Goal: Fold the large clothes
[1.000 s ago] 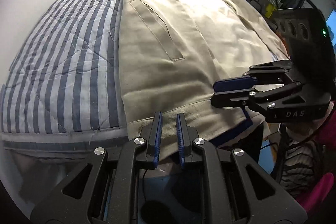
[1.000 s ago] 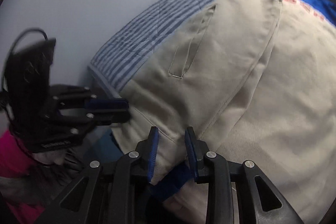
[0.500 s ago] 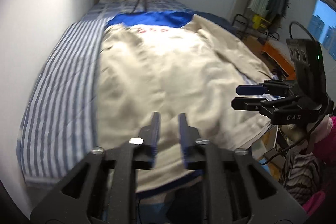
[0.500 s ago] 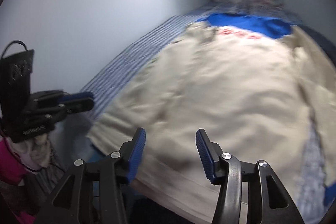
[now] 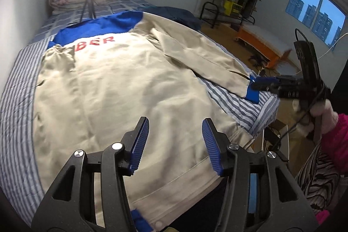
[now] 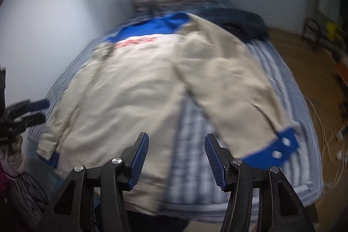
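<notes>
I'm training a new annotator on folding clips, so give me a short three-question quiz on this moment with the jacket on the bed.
1. True or false: the left gripper has cloth of the beige jacket pinched between its fingers.
2. What colour is the cuff on the sleeve that lies spread out to the side?
A. red
B. blue
C. black
3. Fill in: the jacket lies on a ______ bedspread.

Key:
1. False; its jaws are opening with nothing between them, as are those of the right gripper.
2. B
3. striped

Red letters "BER" on the beige jacket [image 5: 121, 88] — the start hidden.
</notes>
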`<control>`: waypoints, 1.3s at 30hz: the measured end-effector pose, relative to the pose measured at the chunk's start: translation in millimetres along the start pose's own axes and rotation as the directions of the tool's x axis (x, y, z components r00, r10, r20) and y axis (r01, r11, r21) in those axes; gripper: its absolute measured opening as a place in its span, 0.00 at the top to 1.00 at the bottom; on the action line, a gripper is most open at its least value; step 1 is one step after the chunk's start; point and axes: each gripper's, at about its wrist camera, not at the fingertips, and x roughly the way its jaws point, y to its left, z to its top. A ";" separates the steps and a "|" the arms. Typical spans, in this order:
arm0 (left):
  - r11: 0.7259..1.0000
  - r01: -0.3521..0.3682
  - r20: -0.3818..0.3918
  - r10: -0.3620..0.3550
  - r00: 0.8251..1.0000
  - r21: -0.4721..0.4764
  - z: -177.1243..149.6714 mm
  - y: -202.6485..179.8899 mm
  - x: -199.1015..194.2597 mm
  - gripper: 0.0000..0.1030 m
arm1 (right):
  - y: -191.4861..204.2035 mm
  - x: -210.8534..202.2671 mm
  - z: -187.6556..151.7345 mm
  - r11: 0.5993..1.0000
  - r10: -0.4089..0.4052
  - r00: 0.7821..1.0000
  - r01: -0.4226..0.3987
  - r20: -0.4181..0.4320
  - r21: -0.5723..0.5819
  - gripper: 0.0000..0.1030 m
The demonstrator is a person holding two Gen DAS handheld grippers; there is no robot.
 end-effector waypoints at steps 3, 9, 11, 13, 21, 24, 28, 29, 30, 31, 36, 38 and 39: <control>0.999 0.014 -0.018 -0.015 1.000 -0.039 -5.4 5.2 10.0 0.49 | -44.5 -1.4 -0.5 0.995 -0.090 0.996 0.090 -0.006 0.040 0.45; 0.997 -0.013 -0.048 0.009 0.999 -0.075 -13.5 16.0 18.6 0.49 | -137.6 3.0 -18.5 0.952 -0.054 0.998 0.057 -0.019 0.301 0.45; 0.996 -0.011 -0.047 0.007 0.999 -0.090 -12.7 18.4 19.3 0.49 | -168.5 7.7 -27.4 0.907 -0.027 0.999 0.035 -0.024 0.421 0.44; 0.995 -0.005 -0.046 0.001 0.999 -0.097 -10.7 18.9 20.7 0.49 | -192.0 10.6 -34.0 0.860 -0.002 1.000 0.005 -0.007 0.510 0.43; 0.998 0.002 -0.049 -0.005 0.999 -0.067 -6.6 8.8 24.7 0.49 | -226.4 33.7 -40.1 0.760 0.060 0.998 -0.061 0.024 0.647 0.42; 0.998 -0.002 -0.055 -0.001 0.998 -0.062 -7.1 8.4 25.5 0.49 | -228.9 42.2 -40.3 0.748 0.045 0.999 -0.045 0.018 0.663 0.42; 0.998 -0.013 -0.060 0.009 0.998 -0.060 -8.6 11.4 26.0 0.49 | -224.3 45.3 -38.5 0.756 0.037 0.999 -0.040 0.019 0.653 0.42; 0.998 -0.013 -0.061 0.009 0.998 -0.062 -8.8 12.6 25.9 0.49 | -222.2 45.4 -37.7 0.762 0.039 0.999 -0.042 0.019 0.646 0.43; 0.998 -0.014 -0.061 0.010 0.998 -0.067 -8.9 14.0 26.2 0.49 | -217.7 44.5 -35.5 0.772 0.043 0.999 -0.047 0.021 0.633 0.47; 0.997 -0.015 -0.062 0.010 0.998 -0.070 -8.6 14.7 26.6 0.49 | -212.7 44.3 -32.7 0.786 0.048 0.999 -0.048 0.016 0.616 0.60; 0.997 -0.012 -0.055 0.008 0.998 -0.071 -7.1 14.3 25.1 0.49 | -186.1 30.9 -20.2 0.855 -0.024 1.000 0.025 -0.009 0.518 0.95; 0.998 -0.012 -0.050 0.009 0.999 -0.065 -6.8 12.9 23.6 0.49 | -174.1 17.6 -14.3 0.875 -0.034 0.999 0.020 0.020 0.484 0.97; 0.998 -0.011 -0.048 0.008 0.999 -0.064 -6.9 12.4 22.5 0.49 | -165.1 8.7 -10.1 0.890 -0.049 0.998 0.026 0.037 0.456 0.97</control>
